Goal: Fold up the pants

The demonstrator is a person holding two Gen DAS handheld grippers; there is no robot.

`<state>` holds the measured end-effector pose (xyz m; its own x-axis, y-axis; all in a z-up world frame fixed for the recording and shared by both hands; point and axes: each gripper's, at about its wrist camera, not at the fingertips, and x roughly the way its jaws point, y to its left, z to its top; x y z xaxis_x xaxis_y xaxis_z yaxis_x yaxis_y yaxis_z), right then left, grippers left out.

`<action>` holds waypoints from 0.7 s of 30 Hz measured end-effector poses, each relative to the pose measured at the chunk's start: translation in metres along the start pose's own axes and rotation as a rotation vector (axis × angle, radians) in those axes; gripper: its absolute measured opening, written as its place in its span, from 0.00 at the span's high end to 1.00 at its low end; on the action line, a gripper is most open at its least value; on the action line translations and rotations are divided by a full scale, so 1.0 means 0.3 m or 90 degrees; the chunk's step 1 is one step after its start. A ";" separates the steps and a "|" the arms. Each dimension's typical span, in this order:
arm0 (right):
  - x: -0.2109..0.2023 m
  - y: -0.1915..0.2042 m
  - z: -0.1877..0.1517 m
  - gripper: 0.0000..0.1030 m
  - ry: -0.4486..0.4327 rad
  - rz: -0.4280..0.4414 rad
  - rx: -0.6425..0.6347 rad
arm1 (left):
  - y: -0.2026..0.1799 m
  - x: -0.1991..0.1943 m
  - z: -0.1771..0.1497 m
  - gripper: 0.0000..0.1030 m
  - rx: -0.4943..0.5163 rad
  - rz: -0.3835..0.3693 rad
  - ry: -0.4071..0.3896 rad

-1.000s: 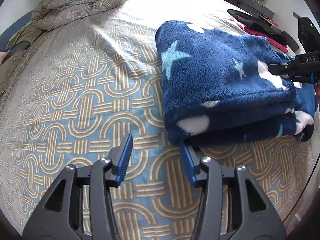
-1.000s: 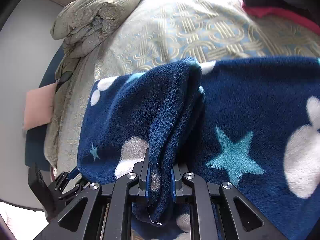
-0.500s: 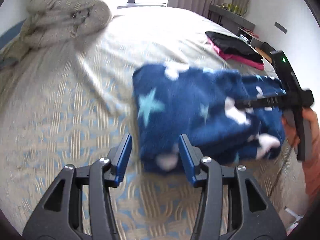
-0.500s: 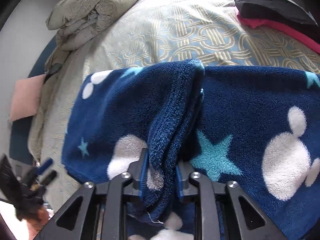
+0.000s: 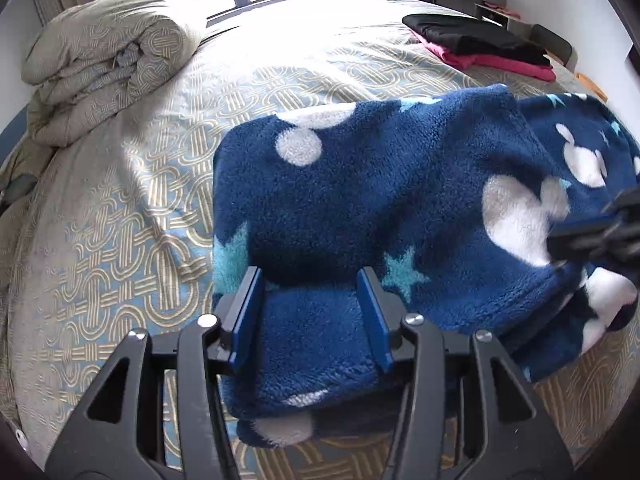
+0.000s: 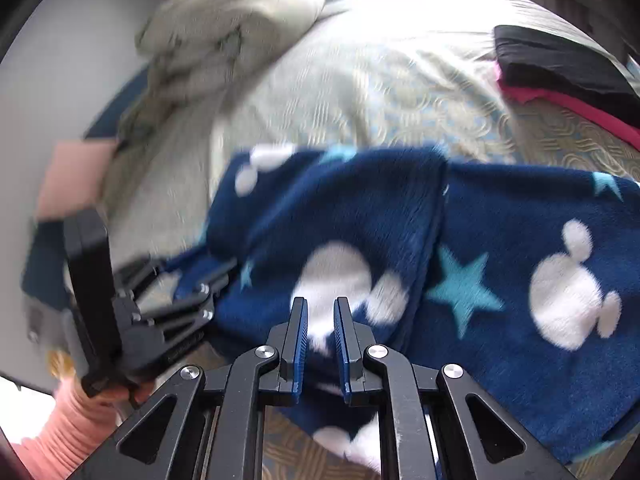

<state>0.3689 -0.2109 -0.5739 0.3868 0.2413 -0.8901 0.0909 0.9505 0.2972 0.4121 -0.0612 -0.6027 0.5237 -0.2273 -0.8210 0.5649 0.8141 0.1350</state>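
The pants [image 5: 360,184] are dark blue fleece with white shapes and light blue stars, folded into a thick bundle on the bed. My left gripper [image 5: 312,288] is open, its blue fingers straddling the near edge of the bundle. My right gripper [image 6: 320,320] is open a little with nothing between its fingers, just above the pants [image 6: 400,248]. It shows blurred at the right edge of the left wrist view [image 5: 596,232]. The left gripper shows at the left of the right wrist view [image 6: 168,304].
The bed [image 5: 132,208] has a patterned beige and blue cover. A rolled duvet [image 5: 104,60] lies at the far left. Folded black and pink clothes [image 5: 480,46] lie at the far right. A person's pink-sleeved hand [image 6: 80,412] holds the left gripper.
My right gripper has let go of the fleece fold and opened slightly. My left gripper has moved forward from the bare bed onto the near edge of the pants.
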 end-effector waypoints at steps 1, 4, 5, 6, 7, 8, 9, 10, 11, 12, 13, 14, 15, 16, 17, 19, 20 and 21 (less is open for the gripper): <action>0.039 -0.021 -0.011 0.94 0.022 -0.022 0.008 | 0.003 -0.003 0.001 0.50 -0.002 -0.008 0.002; 0.066 -0.093 -0.031 0.96 0.021 0.019 0.068 | 0.009 -0.011 0.004 0.49 -0.009 -0.009 0.007; 0.051 -0.099 -0.032 0.95 0.017 0.030 0.075 | 0.010 -0.015 0.003 0.48 -0.011 -0.008 0.008; 0.035 -0.100 -0.036 0.94 0.012 0.035 0.072 | 0.009 -0.018 0.005 0.48 -0.013 -0.005 0.010; 0.017 -0.098 -0.041 0.92 0.007 0.035 0.067 | 0.005 -0.025 0.008 0.46 -0.015 -0.001 0.011; 0.000 -0.093 -0.049 0.92 0.002 0.035 0.064 | 0.003 -0.032 0.010 0.42 -0.018 0.001 0.010; -0.024 -0.092 -0.060 0.92 -0.005 0.033 0.059 | -0.003 -0.044 0.012 0.39 -0.020 0.001 0.006; -0.043 -0.099 -0.069 0.92 -0.011 0.032 0.057 | -0.010 -0.057 0.012 0.36 -0.022 -0.001 0.000; -0.064 -0.103 -0.083 0.92 -0.018 0.031 0.056 | -0.017 -0.066 0.010 0.36 -0.021 -0.002 -0.005; -0.091 -0.117 -0.098 0.91 -0.028 0.030 0.059 | -0.025 -0.077 0.012 0.36 -0.018 -0.004 -0.010; -0.116 -0.135 -0.112 0.90 -0.035 0.029 0.065 | -0.040 -0.090 0.015 0.36 -0.010 -0.003 -0.015; -0.139 -0.161 -0.123 0.89 -0.044 0.025 0.074 | -0.056 -0.103 0.019 0.36 -0.001 -0.002 -0.020; -0.157 -0.192 -0.135 0.88 -0.053 0.017 0.086 | -0.067 -0.110 0.024 0.36 0.006 -0.002 -0.024; -0.186 -0.230 -0.155 0.88 -0.064 0.008 0.100 | -0.083 -0.121 0.030 0.36 0.014 -0.003 -0.029; -0.205 -0.256 -0.164 0.88 -0.071 -0.001 0.112 | -0.097 -0.130 0.036 0.35 0.019 -0.006 -0.033; -0.243 -0.325 -0.201 0.87 -0.085 -0.023 0.149 | -0.127 -0.143 0.050 0.35 0.026 -0.014 -0.038; -0.261 -0.366 -0.222 0.87 -0.092 -0.032 0.168 | -0.140 -0.146 0.058 0.35 0.029 -0.015 -0.039; -0.276 -0.400 -0.241 0.87 -0.097 -0.040 0.184 | -0.155 -0.149 0.065 0.35 0.032 -0.015 -0.039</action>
<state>0.2598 -0.3307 -0.5610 0.5032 0.1306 -0.8543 0.3674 0.8624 0.3482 0.3749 -0.0993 -0.5616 0.5471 -0.2805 -0.7886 0.6085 0.7803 0.1446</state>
